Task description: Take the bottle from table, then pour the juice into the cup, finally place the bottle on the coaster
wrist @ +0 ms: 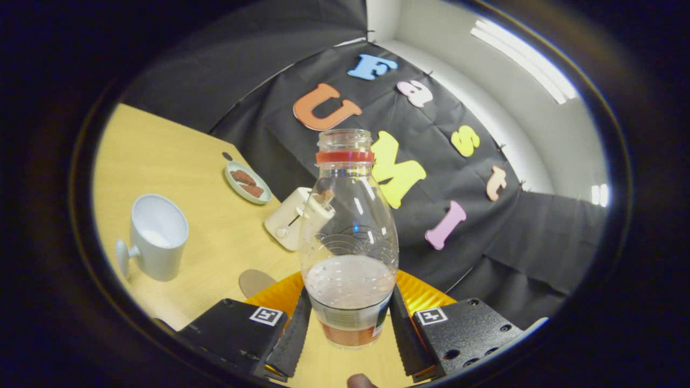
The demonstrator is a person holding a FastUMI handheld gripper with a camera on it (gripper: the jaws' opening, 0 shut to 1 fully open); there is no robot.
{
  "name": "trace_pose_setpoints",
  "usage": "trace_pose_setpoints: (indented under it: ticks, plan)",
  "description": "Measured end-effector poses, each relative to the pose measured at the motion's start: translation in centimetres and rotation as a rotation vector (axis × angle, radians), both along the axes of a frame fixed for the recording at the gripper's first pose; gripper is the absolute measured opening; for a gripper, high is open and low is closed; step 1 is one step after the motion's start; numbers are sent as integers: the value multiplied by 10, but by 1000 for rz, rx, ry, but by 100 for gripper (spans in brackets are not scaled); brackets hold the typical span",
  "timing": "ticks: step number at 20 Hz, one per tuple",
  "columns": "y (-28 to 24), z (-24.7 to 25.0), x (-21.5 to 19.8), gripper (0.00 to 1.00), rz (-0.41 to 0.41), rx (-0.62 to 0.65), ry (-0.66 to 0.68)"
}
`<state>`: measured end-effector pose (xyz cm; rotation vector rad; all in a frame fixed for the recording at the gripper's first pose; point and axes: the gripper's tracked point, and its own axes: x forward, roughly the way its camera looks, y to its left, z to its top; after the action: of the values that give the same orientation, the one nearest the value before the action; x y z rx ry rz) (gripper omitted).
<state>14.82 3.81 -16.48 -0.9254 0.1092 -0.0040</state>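
The claw (349, 328) is clenched on the bottle (349, 242), both fingers pressing its lower sides; the clear bottle, capless with a red neck ring, holds a little juice. A yellow coaster (275, 295) lies just behind it, mostly hidden by the bottle and fingers. Far left on the bench (161, 156) stands the cup (155, 236), with a toaster (288, 218) partly hidden behind the bottle and a small plate (247, 183) of brown pieces too small to identify.

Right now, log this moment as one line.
gripper: shut on bottle | bottle: uncapped, little juice left | cup: beyond left finger | coaster: behind bottle
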Motion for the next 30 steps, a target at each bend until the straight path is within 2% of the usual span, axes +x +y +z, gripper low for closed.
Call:
trace_pose_setpoints:
  ticks: [3,7,19,30]
  plan:
    - [20,-3,-4,75,54,-176,-28]
    - [29,-13,-7,75,101,-326,-31]
    - [23,-30,-2,75,118,-621,20]
    - [25,-27,3,75,136,-764,54]
